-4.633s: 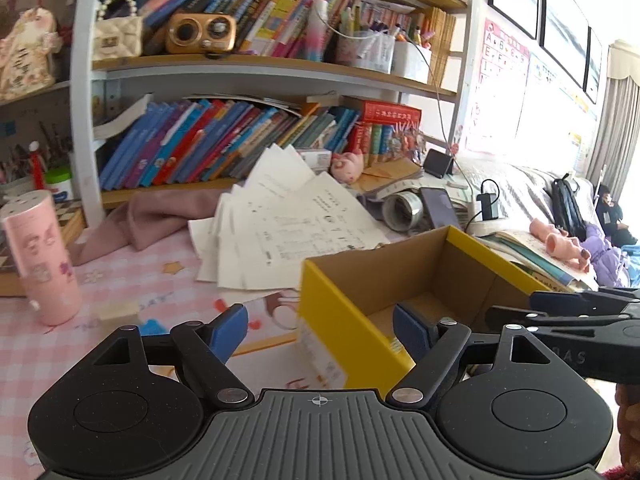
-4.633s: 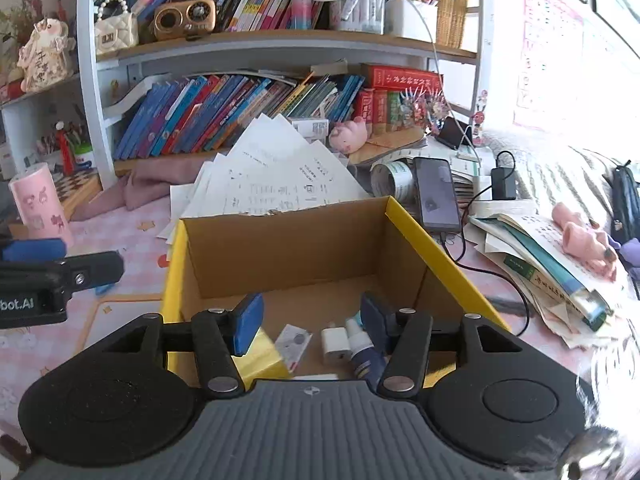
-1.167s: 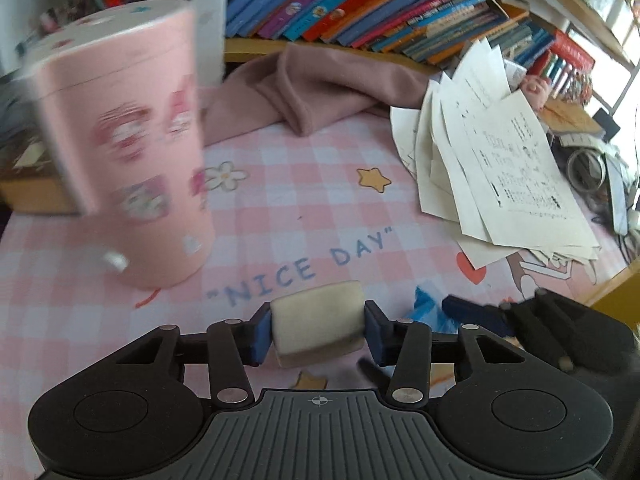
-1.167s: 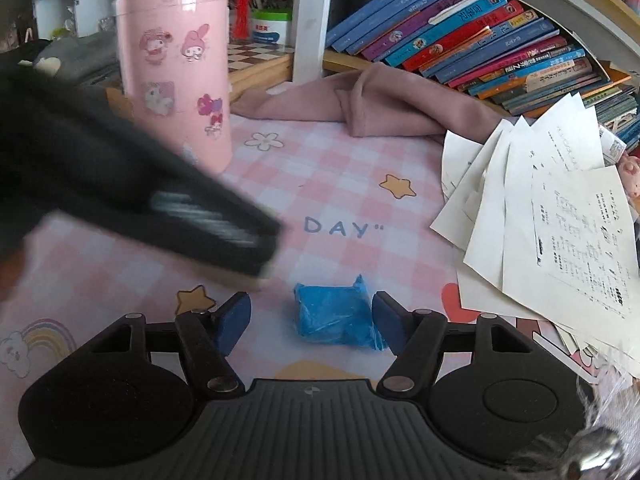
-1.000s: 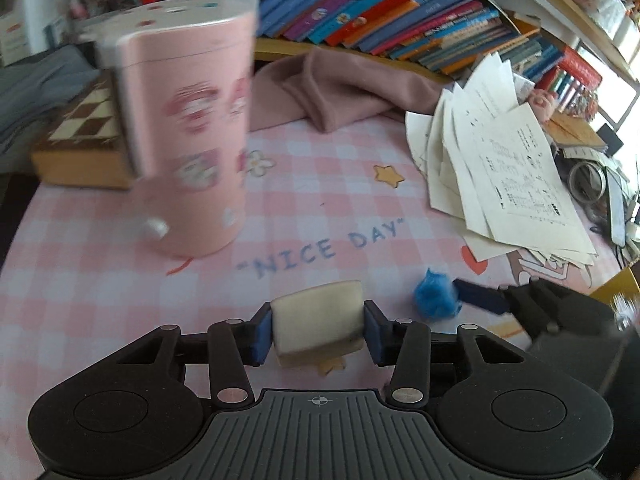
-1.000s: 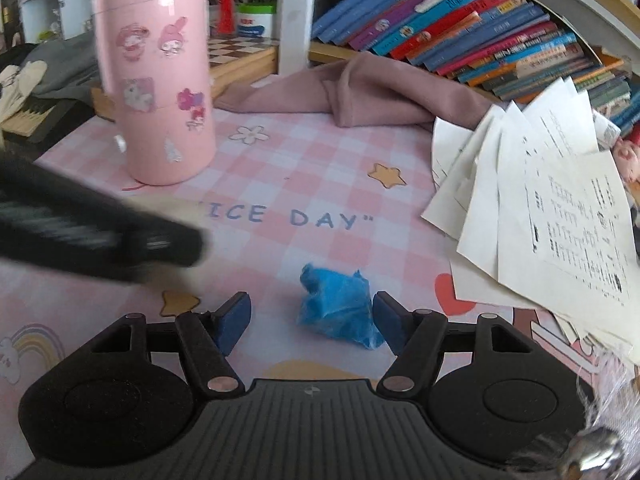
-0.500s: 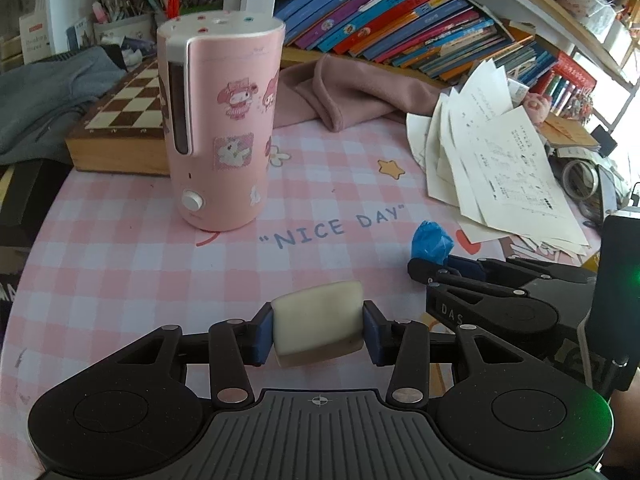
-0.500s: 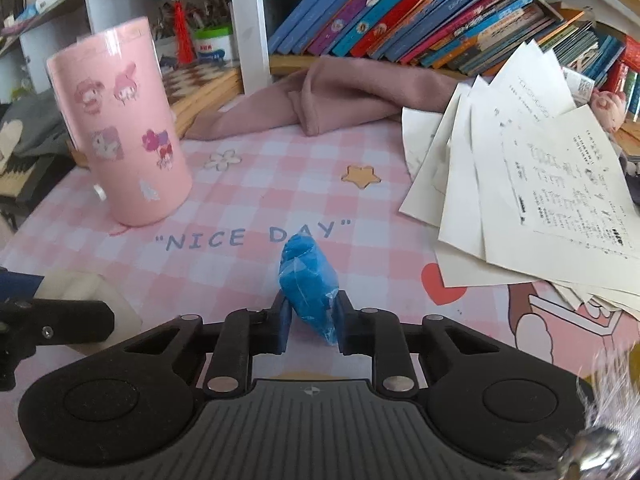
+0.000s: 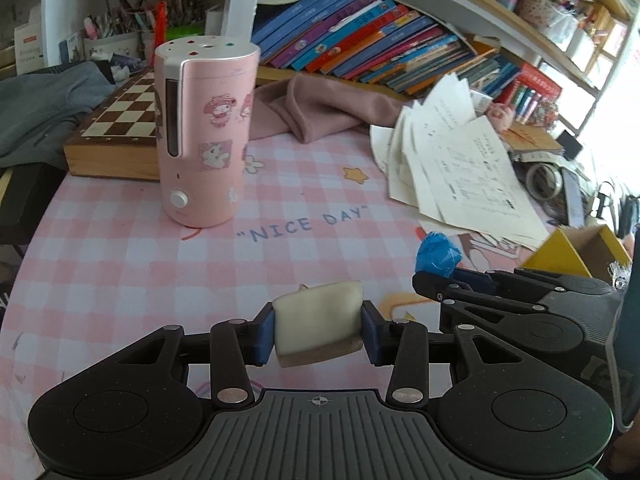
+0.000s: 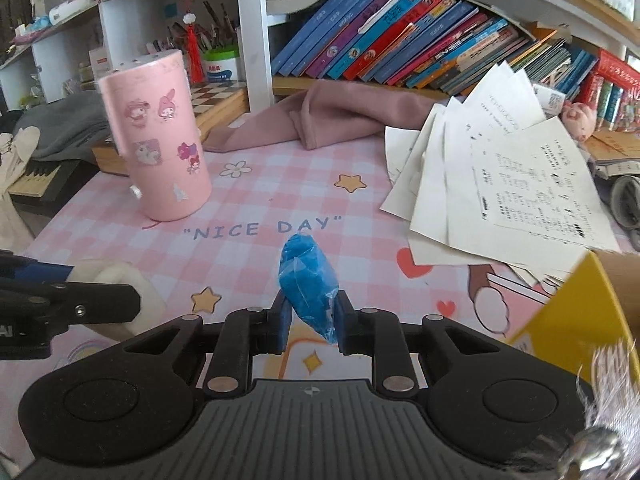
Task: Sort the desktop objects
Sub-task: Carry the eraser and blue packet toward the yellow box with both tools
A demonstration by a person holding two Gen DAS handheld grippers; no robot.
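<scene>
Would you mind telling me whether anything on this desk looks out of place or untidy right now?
Yes: the printed sheets lie fanned in a loose, skewed pile rather than stacked, and a pink cloth sits crumpled against the bookshelf. The pink canister stands upright. Nothing looks spilled or broken.

pink checked desk mat (image 9: 120, 264), pink canister (image 9: 204, 136), papers (image 9: 460, 168), cloth (image 9: 320, 112)

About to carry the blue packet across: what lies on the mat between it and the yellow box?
In the right wrist view, only bare pink mat with printed hearts separates the blue packet from the yellow box; the loose papers lie farther back.
</scene>
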